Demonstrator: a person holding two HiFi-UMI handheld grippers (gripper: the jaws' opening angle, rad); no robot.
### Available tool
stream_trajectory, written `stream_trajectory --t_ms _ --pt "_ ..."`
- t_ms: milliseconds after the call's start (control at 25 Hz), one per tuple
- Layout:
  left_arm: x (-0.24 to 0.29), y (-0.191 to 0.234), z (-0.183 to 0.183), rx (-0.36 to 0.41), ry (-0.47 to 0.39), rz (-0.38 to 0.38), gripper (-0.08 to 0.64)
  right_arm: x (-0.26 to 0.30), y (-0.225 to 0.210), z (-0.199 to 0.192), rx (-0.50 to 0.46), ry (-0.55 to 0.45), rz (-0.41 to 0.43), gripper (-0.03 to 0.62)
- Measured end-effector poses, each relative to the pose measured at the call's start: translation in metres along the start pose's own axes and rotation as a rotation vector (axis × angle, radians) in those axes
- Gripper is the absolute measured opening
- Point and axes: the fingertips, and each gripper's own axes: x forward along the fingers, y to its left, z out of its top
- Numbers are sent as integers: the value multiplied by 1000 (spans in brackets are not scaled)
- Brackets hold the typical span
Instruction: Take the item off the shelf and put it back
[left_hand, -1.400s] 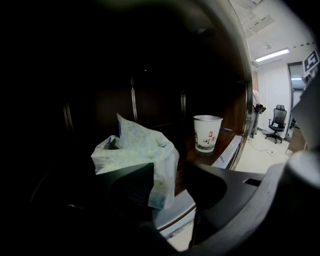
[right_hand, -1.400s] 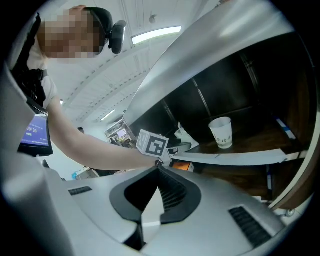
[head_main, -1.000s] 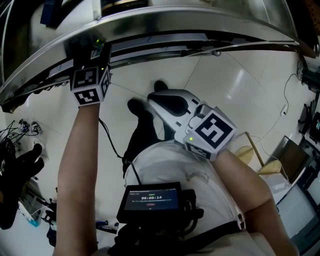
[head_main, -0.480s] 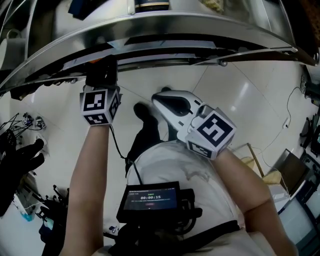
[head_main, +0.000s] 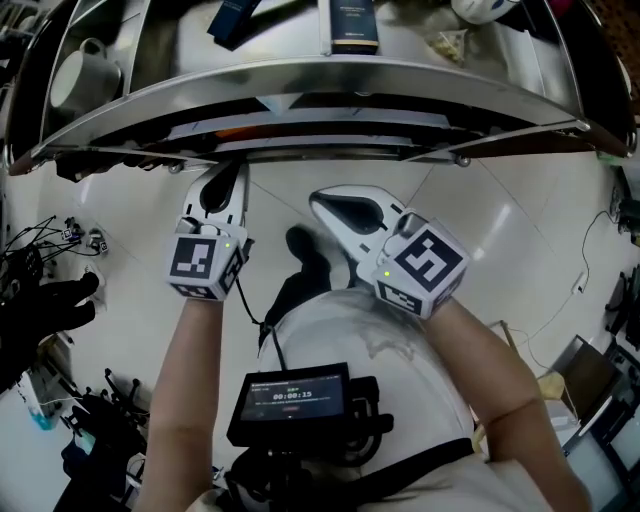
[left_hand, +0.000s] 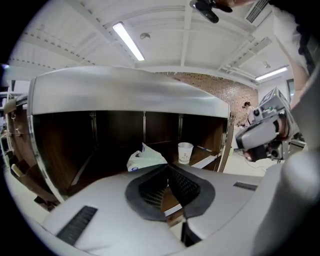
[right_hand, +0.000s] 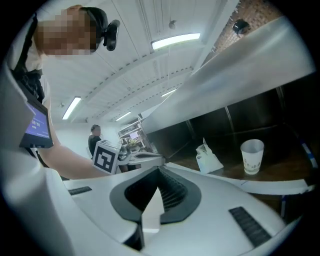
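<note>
A steel-rimmed shelf curves across the top of the head view. On it lie a dark box, a dark blue item and a crumpled bag. My left gripper hangs just below the rim, shut, with nothing in it. My right gripper is beside it, lower and to the right, also shut and empty. In the left gripper view the shut jaws face a dark lower shelf bay holding a white bag and a paper cup. The right gripper view shows the same bag and cup.
A white cup stands at the shelf's left end. Cables and gear lie on the pale floor to the left, and cardboard to the lower right. A screen is strapped to the person's chest. Another person stands far back.
My left gripper has drawn back from under the shelf rim toward the person's body. The head view has tipped up, so the shelf top shows. The right gripper has barely moved.
</note>
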Motion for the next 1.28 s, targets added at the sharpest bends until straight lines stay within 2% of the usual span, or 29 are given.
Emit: stream_trajectory --t_ms 160,360,720,1000,1160,1280 --pt "-26 -5 14 -13 -27 -16 0 4 8 11 -30 -15 19 8" --pt "-58 -8 25 -77 -65 -20 0 6 19 20 -62 -26 34 8" --pt "-109 -41 55 -149 -119 -152 0 3 50 46 -114 -53 84 8" --pt "-145 -53 85 -162 -165 -147 0 -1 92 77 -179 -81 163 8" --pt "-160 -54 97 -144 -194 -139 0 -2 109 94 -223 -111 203 8" --pt "-168 -53 98 -137 -211 -127 0 -2 117 97 -236 -90 225 6"
